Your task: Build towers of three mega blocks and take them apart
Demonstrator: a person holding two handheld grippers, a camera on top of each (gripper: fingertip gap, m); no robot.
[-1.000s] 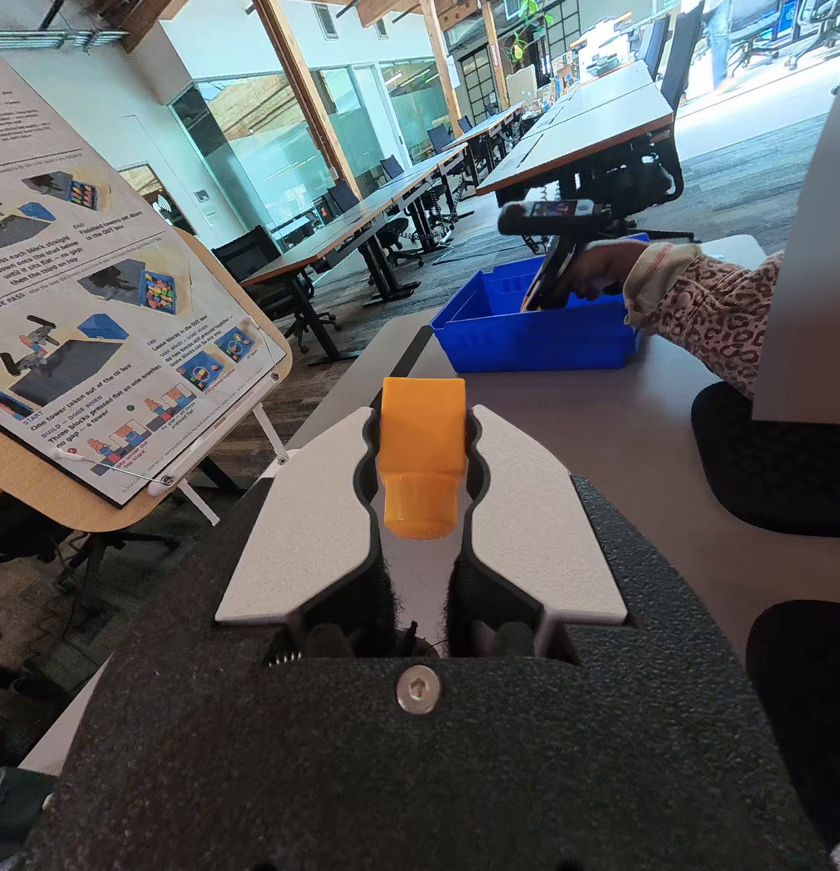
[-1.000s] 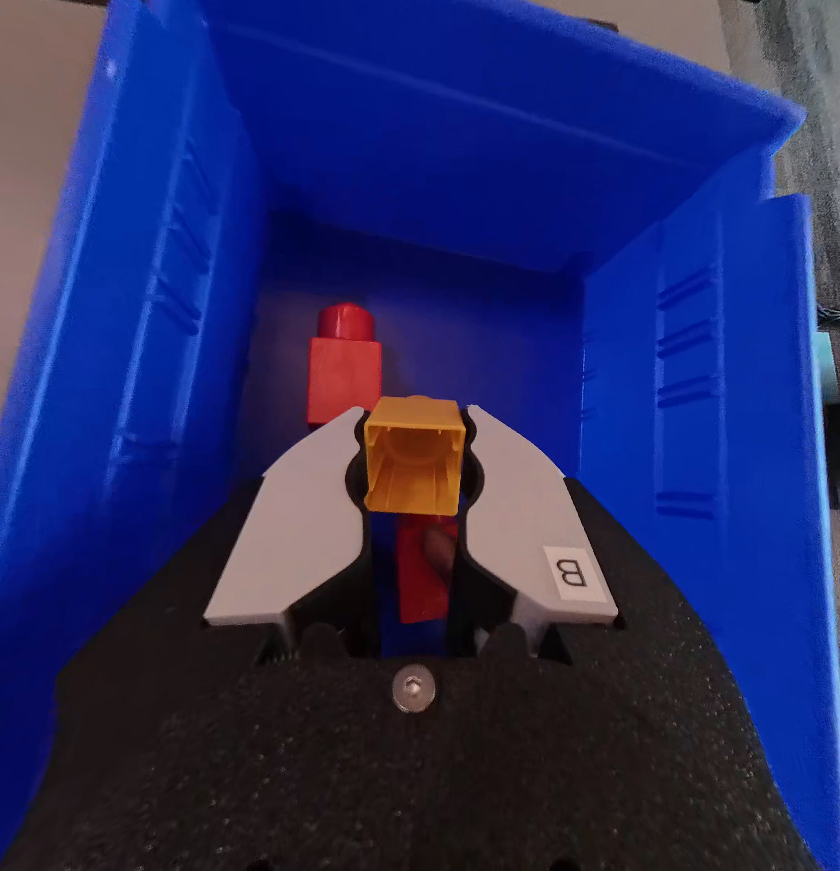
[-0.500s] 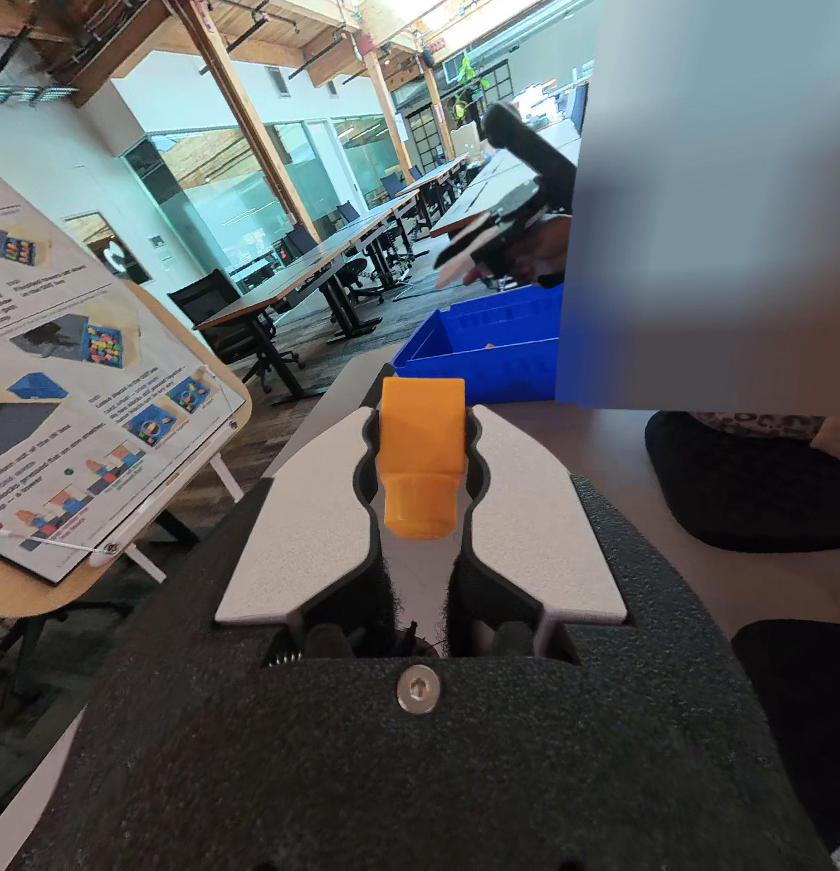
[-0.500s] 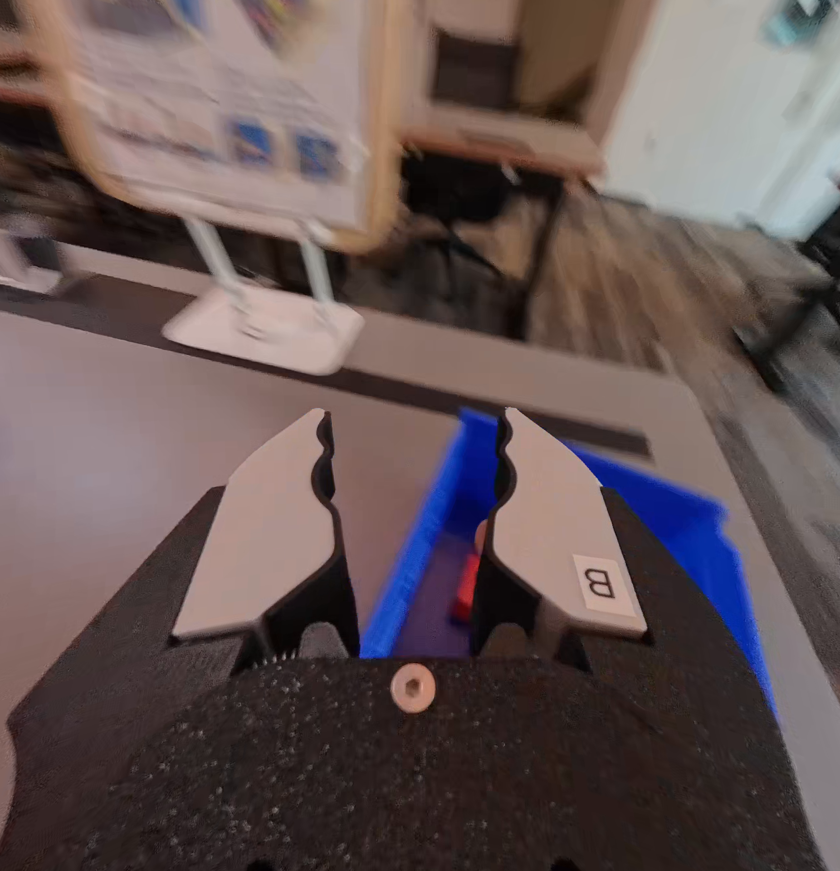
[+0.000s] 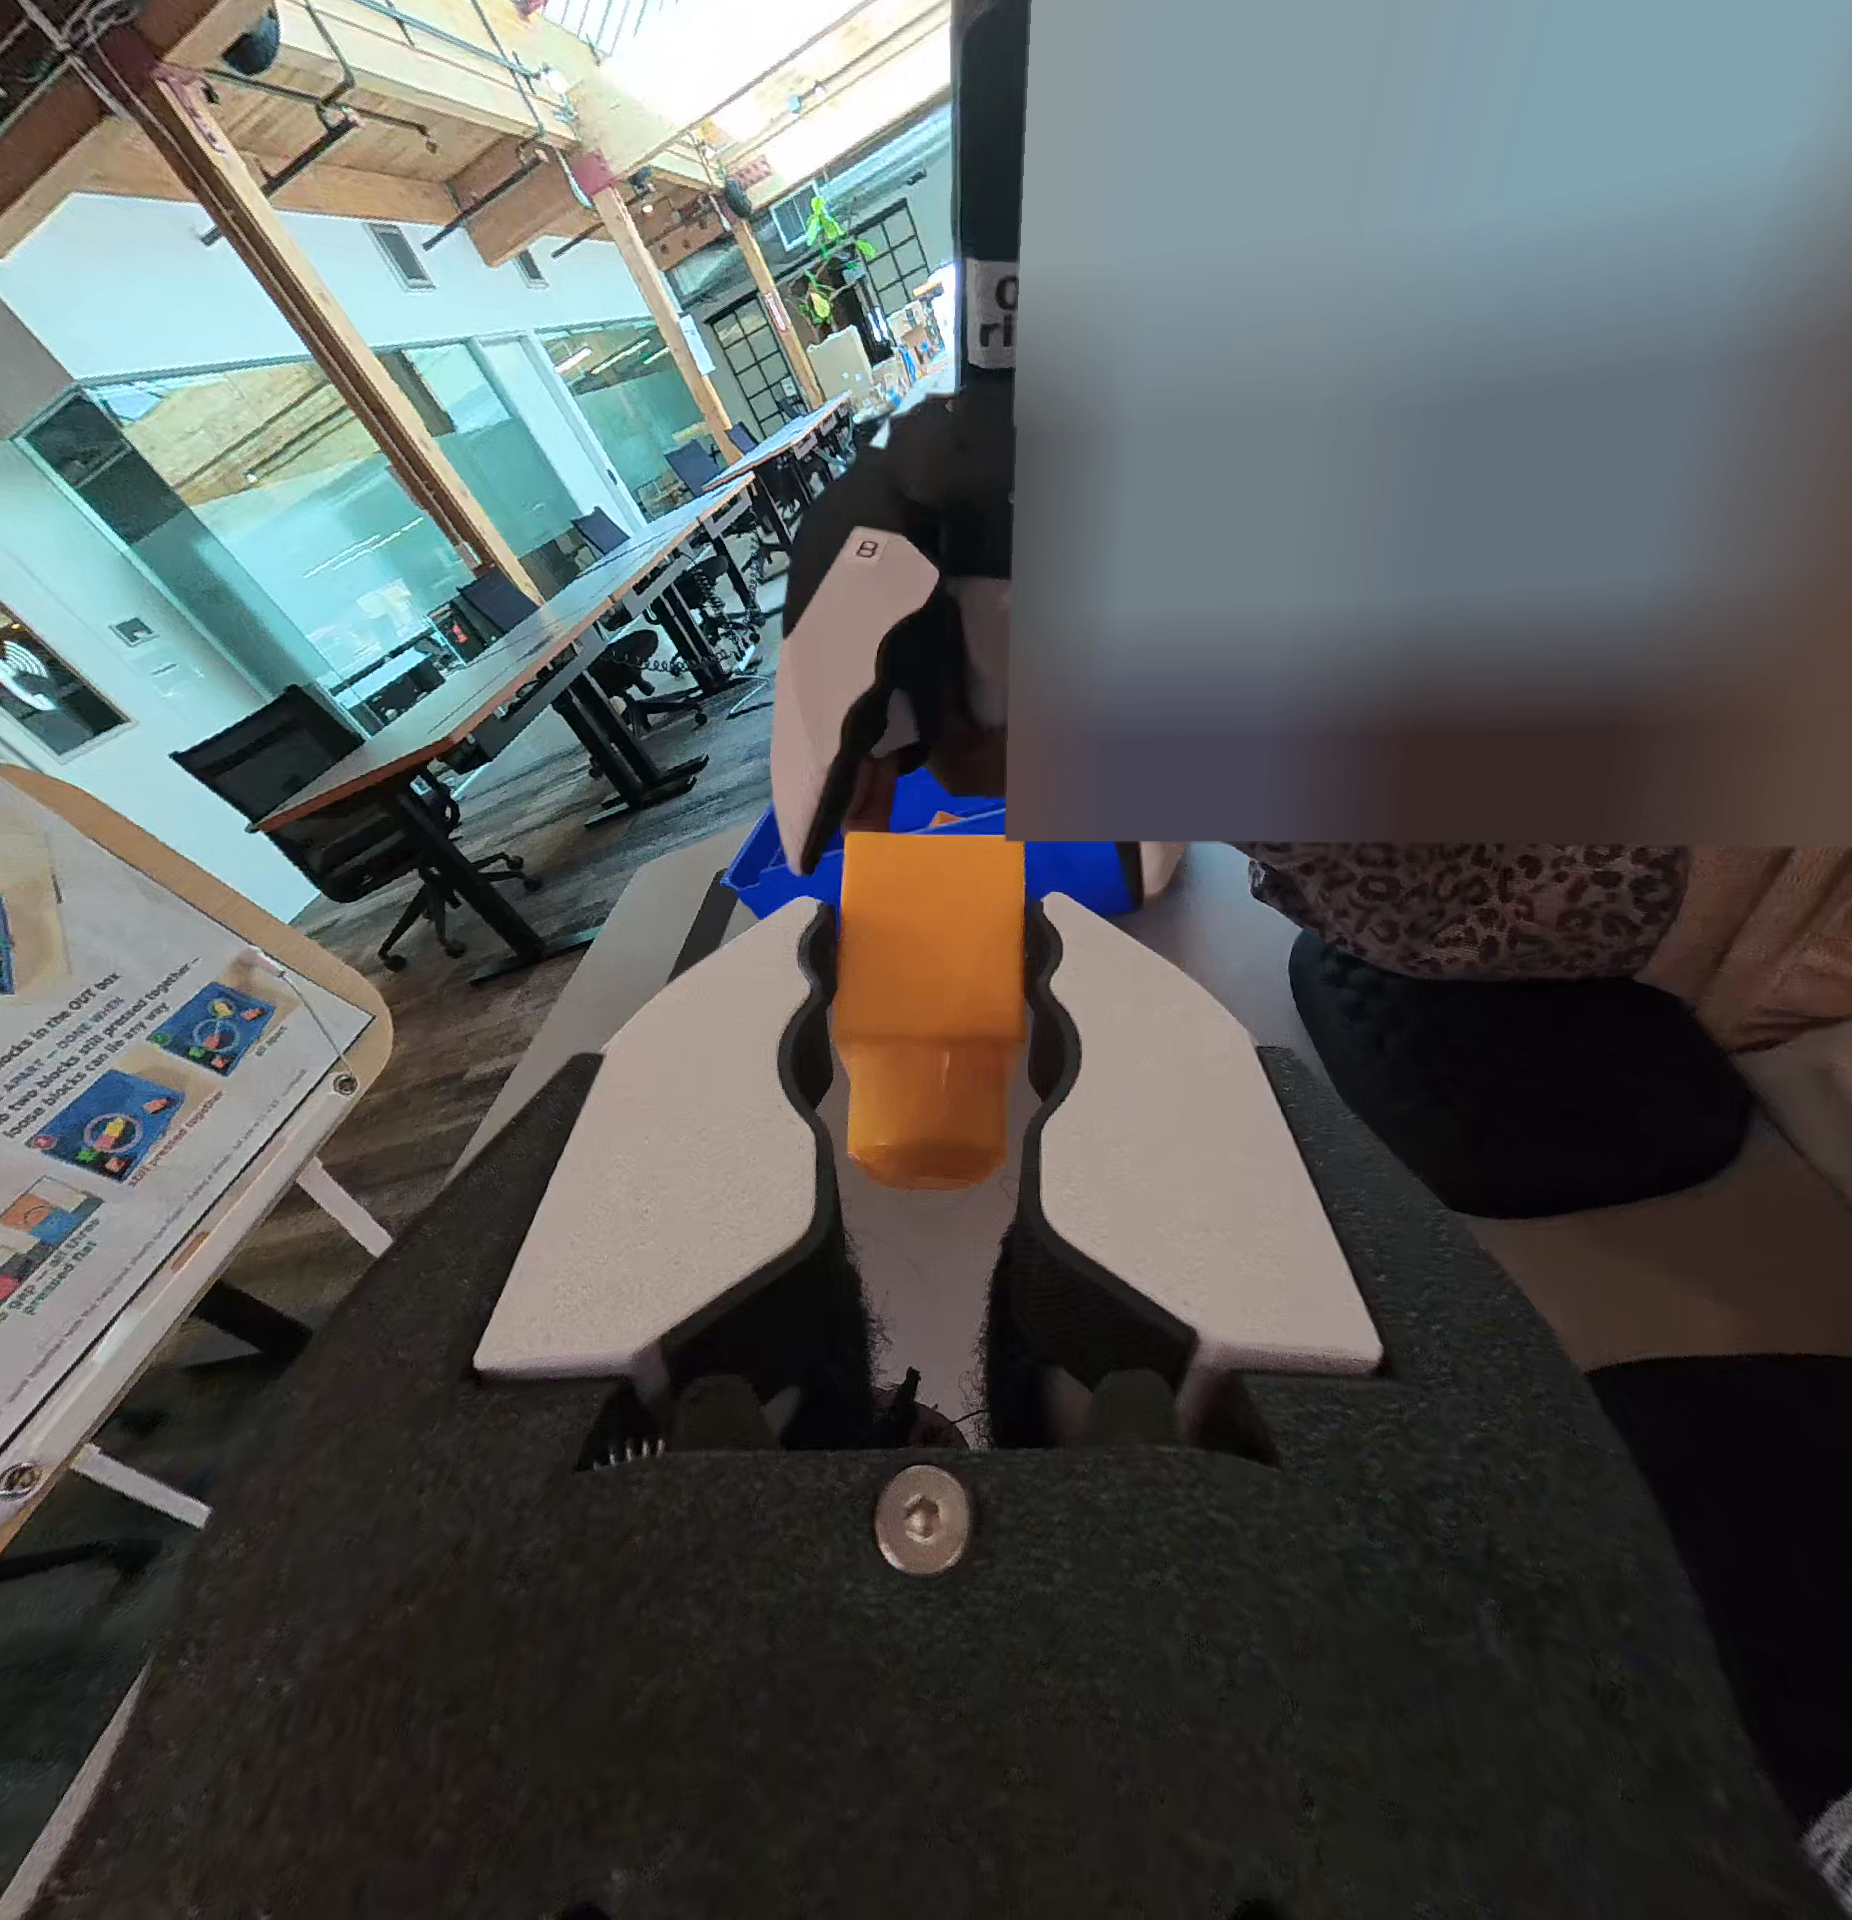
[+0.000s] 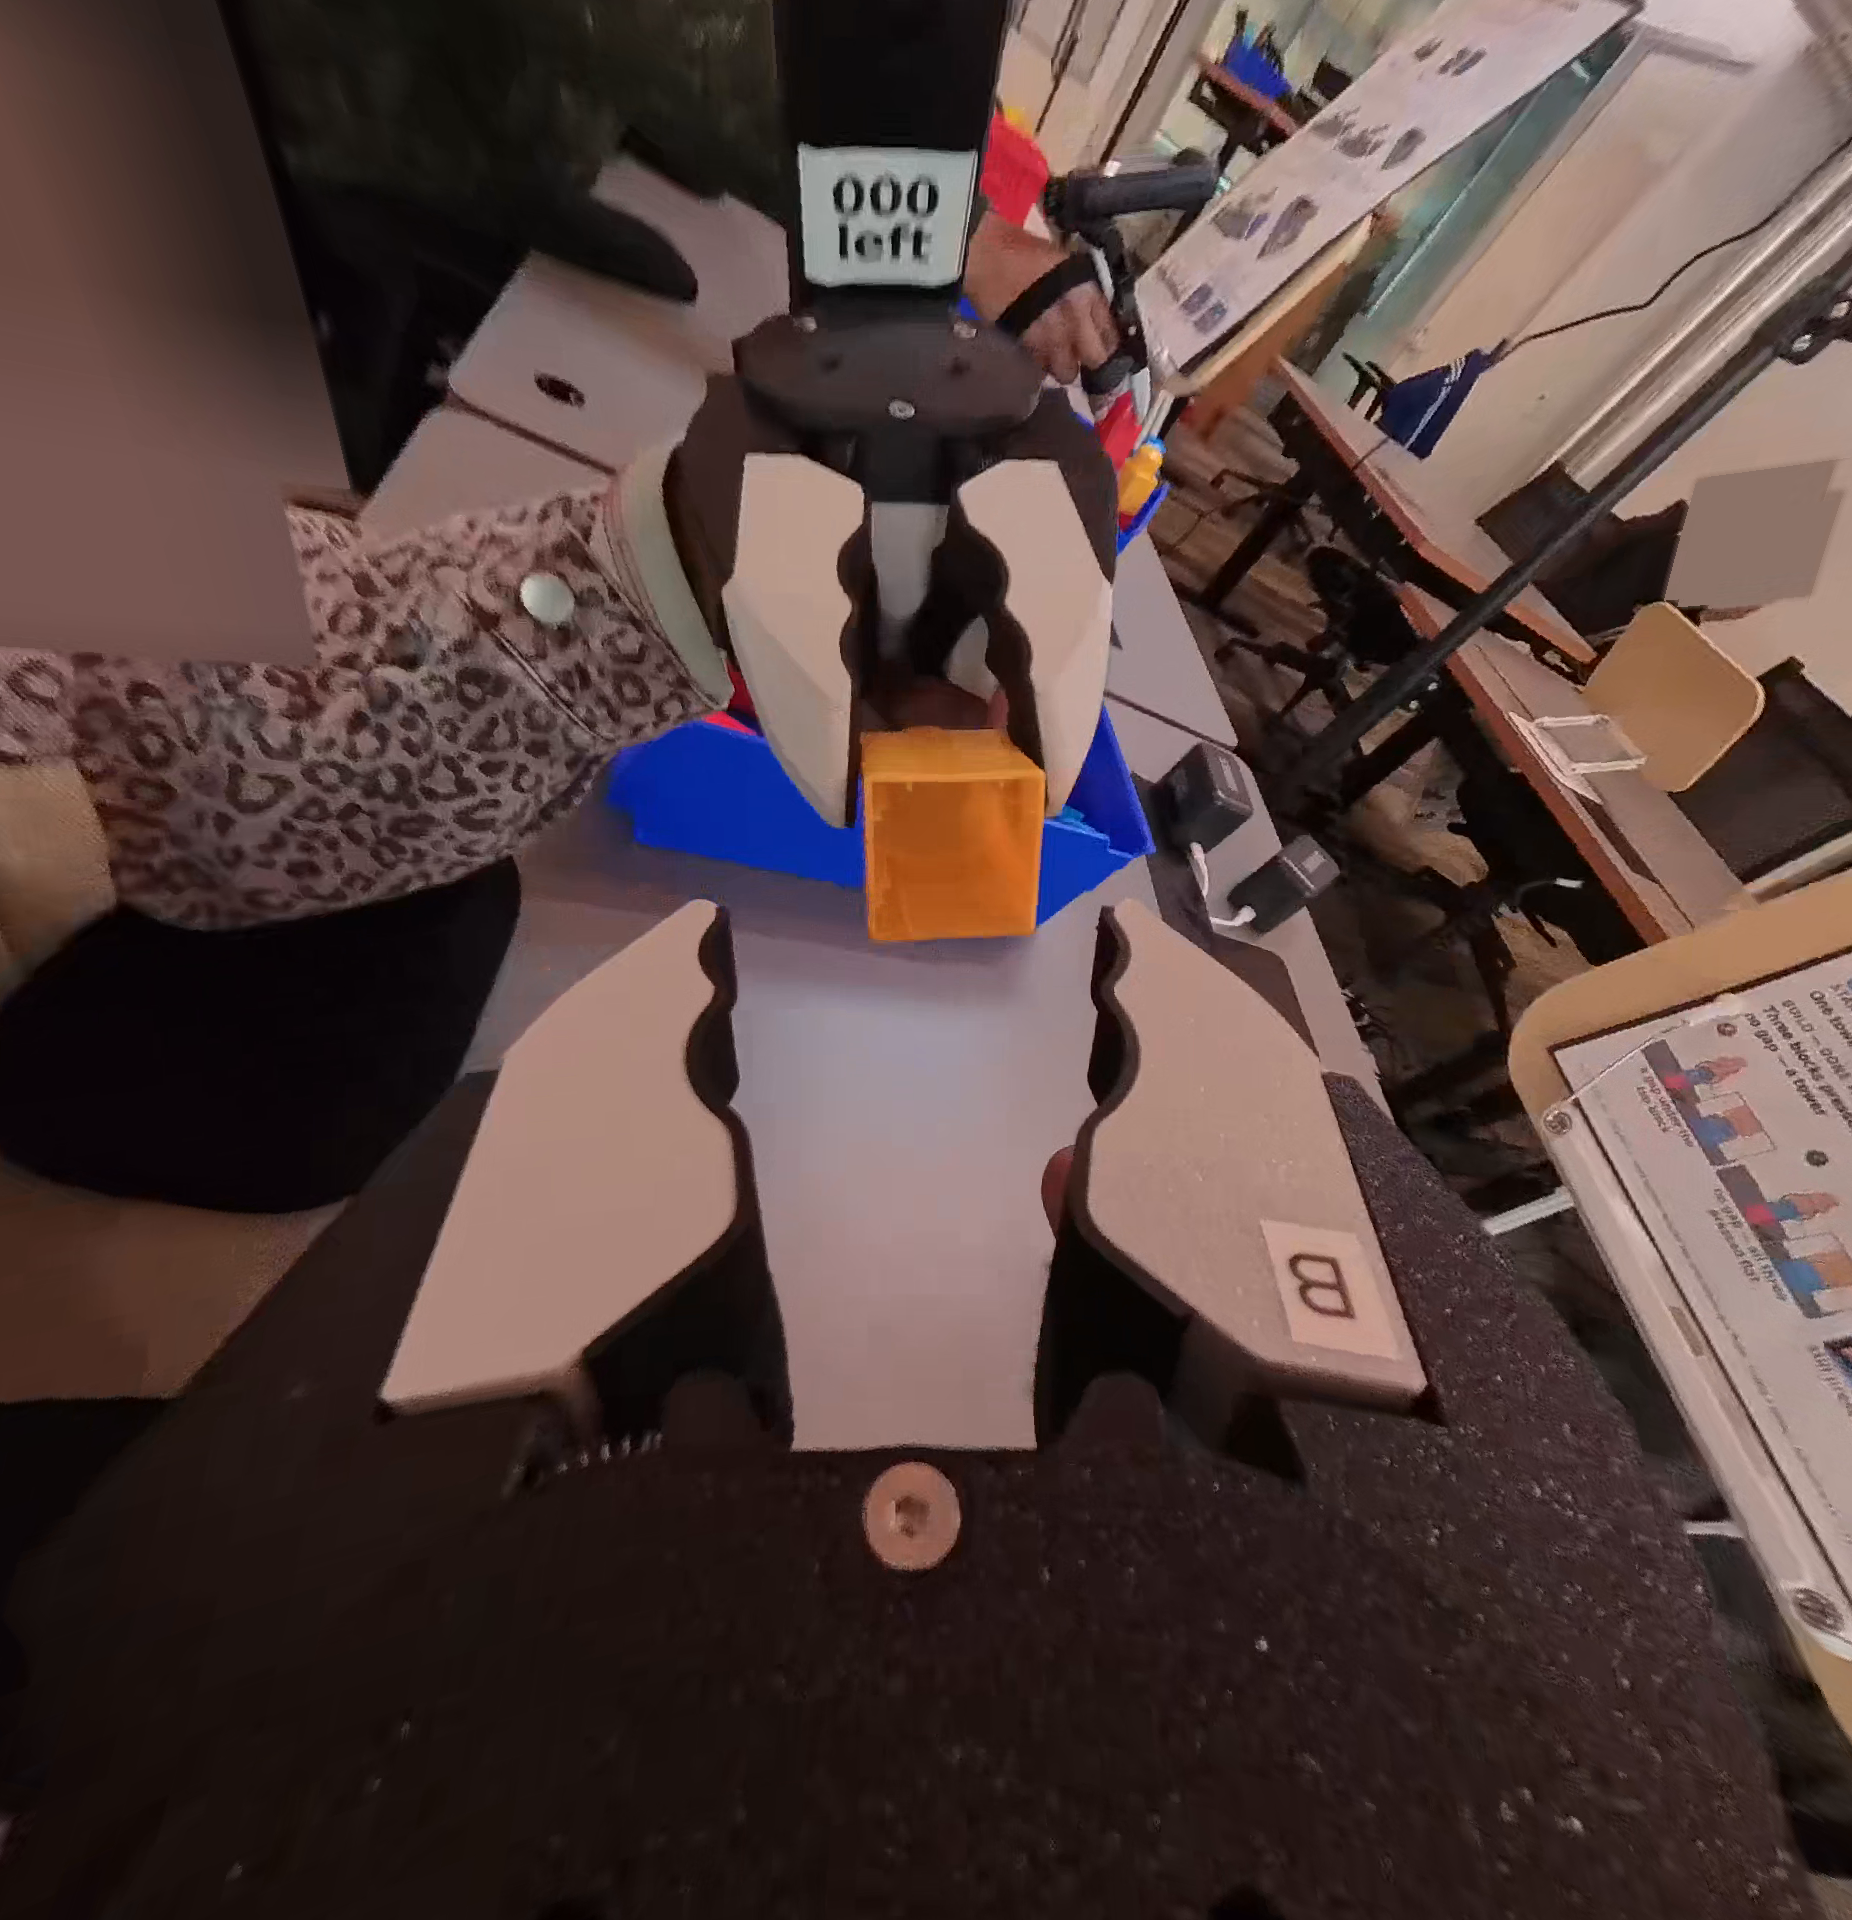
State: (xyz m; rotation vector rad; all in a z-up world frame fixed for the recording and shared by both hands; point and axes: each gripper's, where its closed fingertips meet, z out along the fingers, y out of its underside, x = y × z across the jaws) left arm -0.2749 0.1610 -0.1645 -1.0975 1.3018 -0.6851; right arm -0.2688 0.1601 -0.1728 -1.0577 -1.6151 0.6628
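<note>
Left tongs [image 5: 932, 940] pinch an orange mega block [image 5: 930, 997] between their pale fingers [image 5: 693, 1122], the block's round stud pointing back toward the camera and its square body reaching out past the fingertips. In the right wrist view the same left tongs [image 6: 948, 800] face the camera from farther off, and the orange mega block [image 6: 950, 850] shows its hollow square underside, held in the air above the grey table [image 6: 901, 1143].

Right tongs [image 6: 906, 914] stand spread wide with nothing between their fingers [image 6: 1213, 1164]; the block hangs just beyond their tips, roughly in line with the gap, and not touching them. From the left wrist view, the right tongs [image 5: 813, 857] come down from above, one pale finger ending just beside the block's far left corner; whether it touches I cannot tell.

Behind the block sits a blue bin [image 6: 735, 800] on the table, with a leopard-print sleeve [image 6: 382, 727] reaching across from the left of the right wrist view. A black pad [image 5: 1514, 1101] lies on the table to the right of the left tongs. An instruction board [image 5: 122, 1174] on a stand leans at the left, and another board [image 6: 1732, 1195] stands at the right of the right wrist view. Long desks and office chairs [image 5: 309, 790] fill the room beyond.
</note>
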